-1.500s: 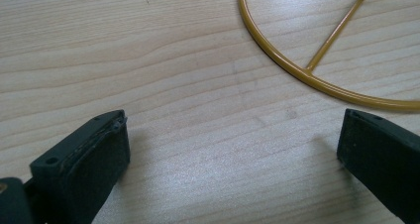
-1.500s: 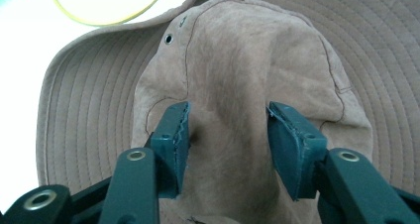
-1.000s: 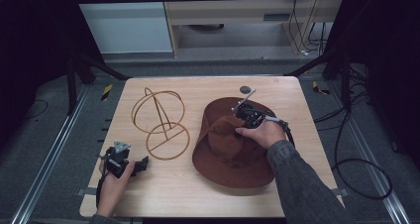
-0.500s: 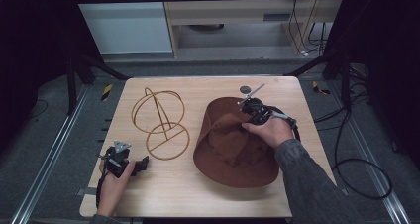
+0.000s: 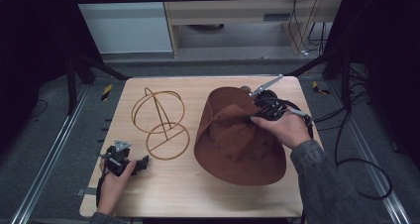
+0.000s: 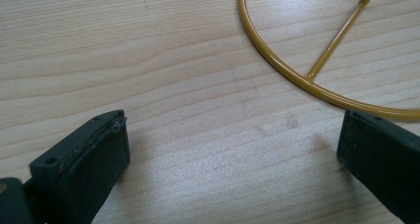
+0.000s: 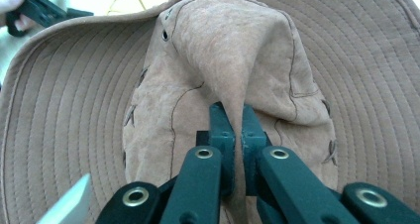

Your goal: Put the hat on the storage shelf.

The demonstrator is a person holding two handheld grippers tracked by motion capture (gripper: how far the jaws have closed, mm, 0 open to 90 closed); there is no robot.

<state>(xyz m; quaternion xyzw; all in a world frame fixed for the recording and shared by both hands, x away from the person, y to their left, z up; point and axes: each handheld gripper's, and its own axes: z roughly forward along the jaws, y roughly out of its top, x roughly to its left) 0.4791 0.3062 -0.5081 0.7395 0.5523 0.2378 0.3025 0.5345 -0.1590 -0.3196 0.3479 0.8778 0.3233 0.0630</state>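
Note:
A brown wide-brimmed hat (image 5: pixel 237 140) lies at the right of the table, its far side lifted and tilted. My right gripper (image 5: pixel 257 112) is shut on a pinched fold of the hat's crown (image 7: pixel 237 50). In the right gripper view this gripper (image 7: pixel 236 120) has the fold squeezed between its two jaws. A gold wire hat stand (image 5: pixel 161 120) stands left of the hat. My left gripper (image 5: pixel 141 163) rests low at the front left. It is open over bare wood (image 6: pixel 233 149), with the stand's base ring (image 6: pixel 297 75) just beyond its jaws.
The wooden table (image 5: pixel 163 199) has rounded corners and metal rails along both sides. Cables (image 5: pixel 356 159) trail over the floor at the right. A black-and-yellow piece (image 5: pixel 106 91) lies on the floor off the table's back left corner.
My right gripper has risen and drawn back to the right with the crown, lifting and tilting the hat's far side. The left gripper has stayed put.

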